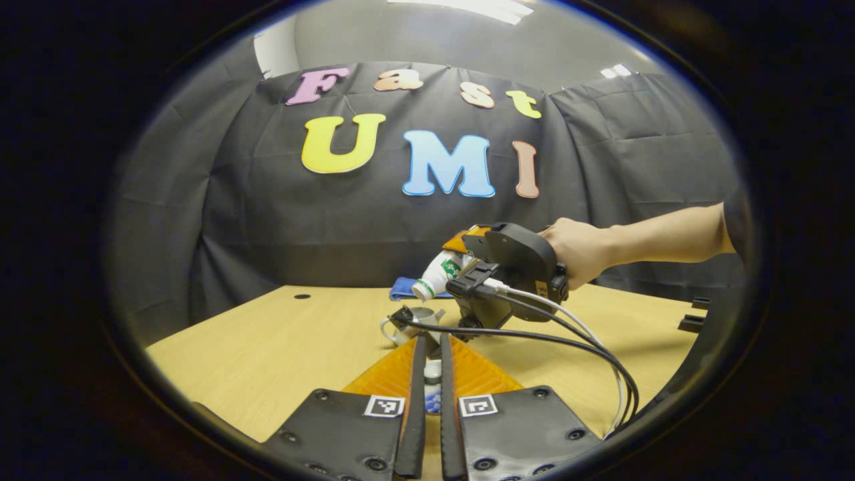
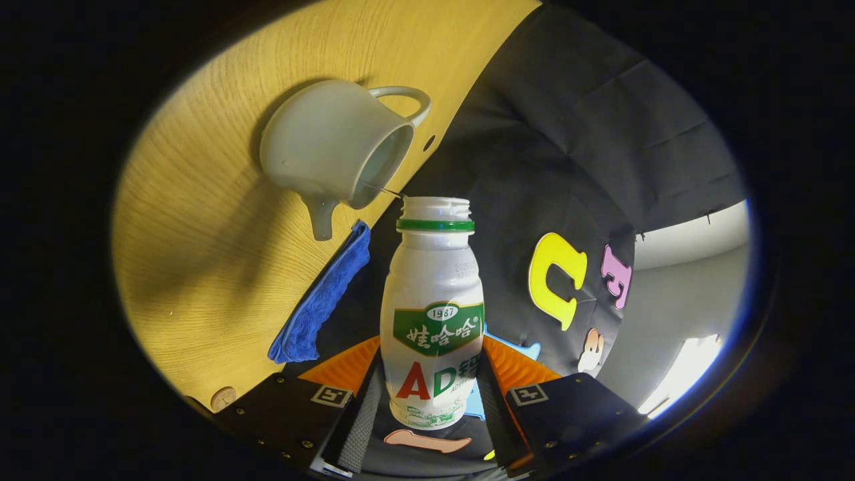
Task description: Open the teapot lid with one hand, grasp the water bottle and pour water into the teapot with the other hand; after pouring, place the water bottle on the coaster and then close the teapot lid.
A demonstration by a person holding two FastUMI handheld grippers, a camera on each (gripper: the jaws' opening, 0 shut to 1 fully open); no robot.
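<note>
In the right gripper view, my right gripper [image 2: 431, 391] is shut on a white water bottle [image 2: 433, 300] with a green label and no cap. The bottle is tipped toward the open white teapot [image 2: 334, 143], and a thin line runs from its mouth to the teapot's opening. In the left gripper view, the teapot [image 1: 409, 325] stands on the wooden table [image 1: 280, 347]. A hand holds the right gripper [image 1: 461, 270] there, with the bottle [image 1: 437, 274] slanting mouth-down just above the teapot. My left gripper [image 1: 432, 342] is shut on the small white teapot lid [image 1: 433, 384], close in front of the teapot.
A folded blue cloth [image 1: 403, 288] lies behind the teapot, also seen as the blue cloth [image 2: 320, 300] beside it. The right gripper's cables [image 1: 574, 334] trail over the table to the right. Black fittings [image 1: 693, 323] sit at the table's right edge.
</note>
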